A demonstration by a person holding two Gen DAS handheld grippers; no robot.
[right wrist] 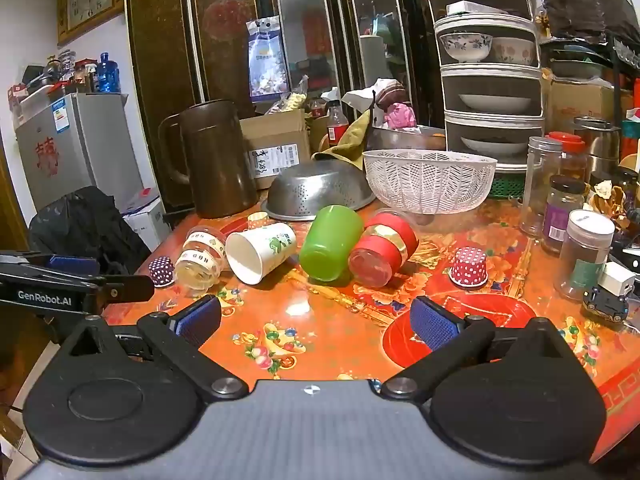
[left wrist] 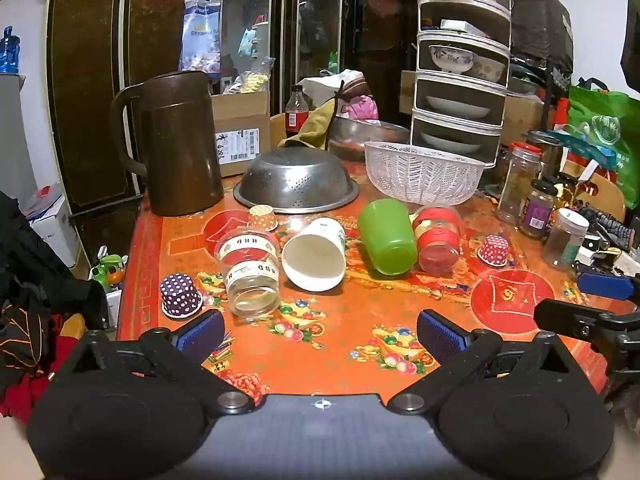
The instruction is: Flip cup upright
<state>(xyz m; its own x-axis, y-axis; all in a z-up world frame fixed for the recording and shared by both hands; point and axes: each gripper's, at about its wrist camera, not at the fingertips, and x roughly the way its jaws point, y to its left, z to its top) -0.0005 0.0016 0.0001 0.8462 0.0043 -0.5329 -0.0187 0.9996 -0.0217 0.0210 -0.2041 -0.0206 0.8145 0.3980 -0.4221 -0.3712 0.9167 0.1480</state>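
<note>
Four cups lie on their sides in a row mid-table: a clear plastic cup (left wrist: 250,276) with a banded label, a white paper cup (left wrist: 315,254), a green plastic cup (left wrist: 387,237) and a red-banded clear cup (left wrist: 437,239). Mouths of the clear and white cups face the cameras; the green cup shows its base. They lie close together, the clear and white cups touching or nearly so.

Three small dotted paper cups sit mouth-down: purple (left wrist: 180,295), orange (left wrist: 262,217), red (left wrist: 494,251).

Left gripper (left wrist: 320,334): jaws spread wide, nothing between the pads, held back near the table's front edge, well short of the row. Right gripper (right wrist: 316,322): also wide open and empty, similarly pulled back.

Judgement: no cup is upright yet; task not started. The wide opening suits spanning a cup body. Which cup comes first cannot be told. The white cup sits roughly ahead of the left gripper. Tight spacing risks nudging neighbours into rolling.

Behind: inverted steel colander (left wrist: 296,184), white mesh basket (left wrist: 424,174), brown jug (left wrist: 176,142).
</note>
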